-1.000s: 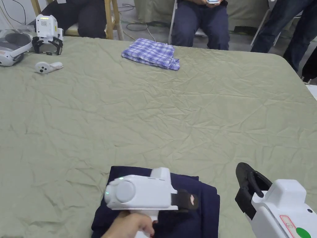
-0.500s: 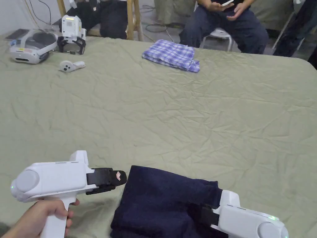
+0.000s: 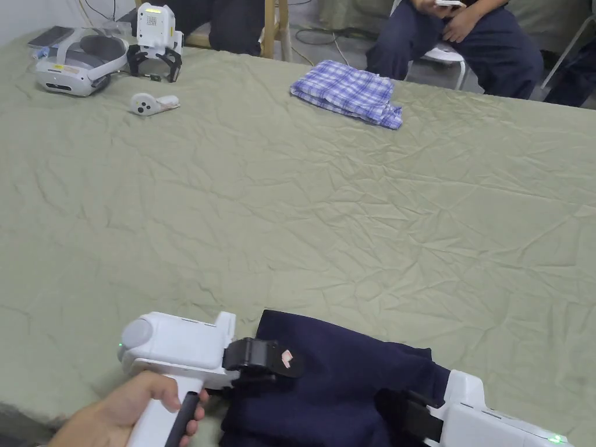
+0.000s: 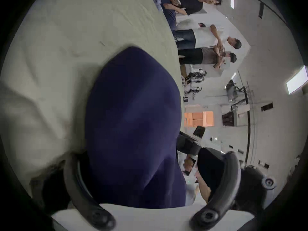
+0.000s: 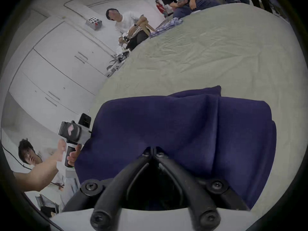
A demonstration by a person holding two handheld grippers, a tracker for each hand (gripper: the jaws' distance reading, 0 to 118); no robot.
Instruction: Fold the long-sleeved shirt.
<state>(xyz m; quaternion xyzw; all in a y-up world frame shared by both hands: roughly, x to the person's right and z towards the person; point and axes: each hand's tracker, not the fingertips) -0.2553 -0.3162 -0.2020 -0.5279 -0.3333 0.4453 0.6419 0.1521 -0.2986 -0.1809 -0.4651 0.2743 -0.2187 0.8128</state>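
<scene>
- Covering nearly everything before you is the table [image 3: 349,204], under a creased green sheet, bare through the middle.
- Your navy shirt [image 3: 349,372] lies at the near edge, already a compact, several-layered packet, so I judge the folding nearly done. What is left is probably squaring it or one last fold.
- Your left gripper [image 3: 273,364] was off to the left of the packet, apart from it, half a second ago. Now it has come in over the left edge. Its own camera shows the jaws spread wide with the navy cloth between them, not yet pinching.
- Your right gripper [image 5: 153,148] sits at the right near corner. Its jaw tips are closed together, and creases run out from them, so it seems to be pinching the cloth, though the dark fabric makes that hard to confirm.
- With one side held and the other about to be, you look set to lift or shift the packet as a whole. Close the left before you pull, or the layers may slide.
- Far off lie a folded checked cloth [image 3: 349,93], a headset [image 3: 75,64], a spare gripper [image 3: 154,41] and a small controller [image 3: 151,103].
</scene>
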